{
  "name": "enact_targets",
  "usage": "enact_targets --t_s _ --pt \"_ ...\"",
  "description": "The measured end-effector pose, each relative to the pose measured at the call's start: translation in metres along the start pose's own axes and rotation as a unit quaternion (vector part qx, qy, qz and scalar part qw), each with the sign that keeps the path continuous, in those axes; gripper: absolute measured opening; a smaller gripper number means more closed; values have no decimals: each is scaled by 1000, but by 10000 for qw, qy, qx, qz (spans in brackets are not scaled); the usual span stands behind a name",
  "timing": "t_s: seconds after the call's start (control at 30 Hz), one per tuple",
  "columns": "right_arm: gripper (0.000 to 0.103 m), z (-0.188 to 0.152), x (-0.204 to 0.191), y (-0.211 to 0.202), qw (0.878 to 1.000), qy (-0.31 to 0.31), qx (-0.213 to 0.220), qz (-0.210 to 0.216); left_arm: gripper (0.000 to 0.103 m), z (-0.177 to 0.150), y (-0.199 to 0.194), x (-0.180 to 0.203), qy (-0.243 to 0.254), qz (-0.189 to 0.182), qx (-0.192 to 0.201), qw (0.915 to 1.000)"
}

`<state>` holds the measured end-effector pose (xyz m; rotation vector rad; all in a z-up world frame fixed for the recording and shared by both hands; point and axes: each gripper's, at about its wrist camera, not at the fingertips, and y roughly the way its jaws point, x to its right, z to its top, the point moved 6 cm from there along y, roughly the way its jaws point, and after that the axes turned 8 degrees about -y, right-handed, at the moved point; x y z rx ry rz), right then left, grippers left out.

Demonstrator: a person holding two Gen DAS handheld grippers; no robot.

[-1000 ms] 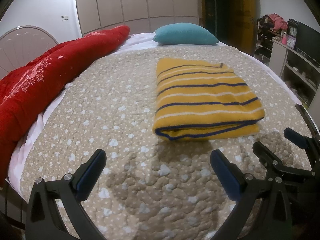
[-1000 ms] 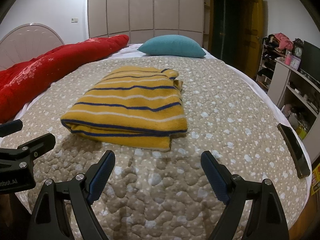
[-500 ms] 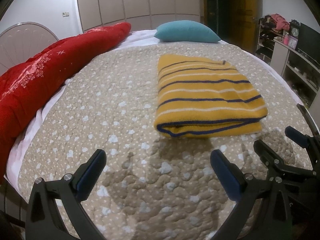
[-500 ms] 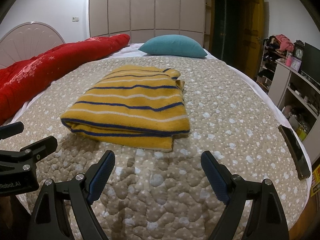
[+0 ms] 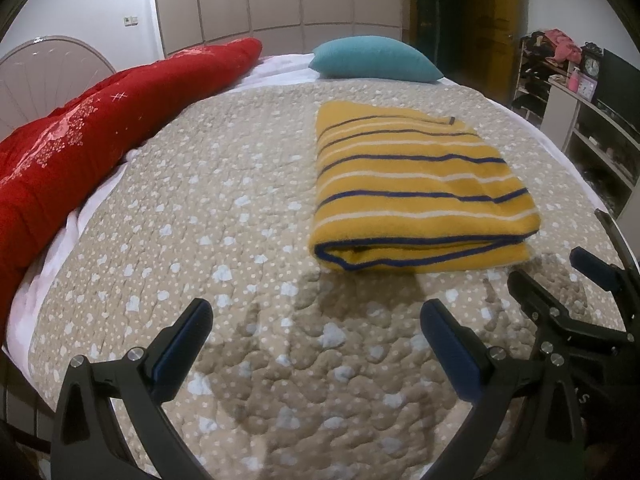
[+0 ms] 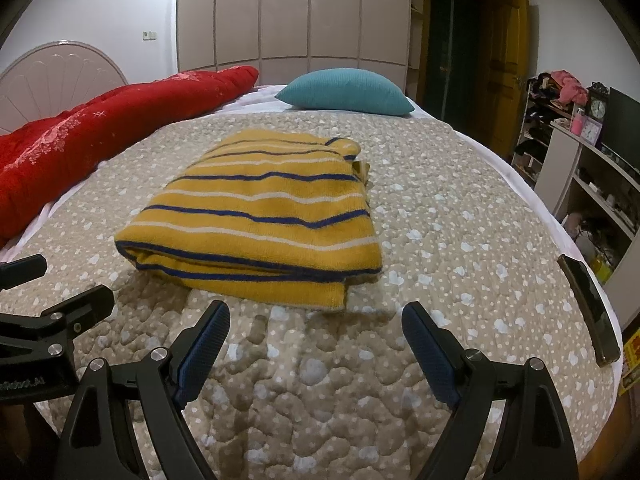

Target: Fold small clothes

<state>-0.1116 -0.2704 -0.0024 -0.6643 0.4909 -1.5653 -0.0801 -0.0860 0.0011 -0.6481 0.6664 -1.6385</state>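
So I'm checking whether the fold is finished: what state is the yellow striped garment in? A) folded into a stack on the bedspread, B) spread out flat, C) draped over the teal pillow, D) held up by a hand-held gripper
A: the yellow striped garment lies folded in layers on the bedspread, with both the left hand-held gripper and the right hand-held gripper open and clear of it.

Only a partial print ending "Robot.AI" reads on the left hand-held gripper [image 6: 52,280].

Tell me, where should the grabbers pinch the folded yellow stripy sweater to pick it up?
Probably the thick near edge of the sweater, coming in low from the front. That edge faces both open grippers, left and right, and its stacked layers stand up off the bedspread, giving the fingers something to close on. One gripper near each front corner should keep the fold together.
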Motion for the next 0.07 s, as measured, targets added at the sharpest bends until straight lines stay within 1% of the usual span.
enact_targets --t_s 0.07 --pt "91 0 0 2 10000 3 -23 18 103 0 3 -1 5 9 -18 10000"
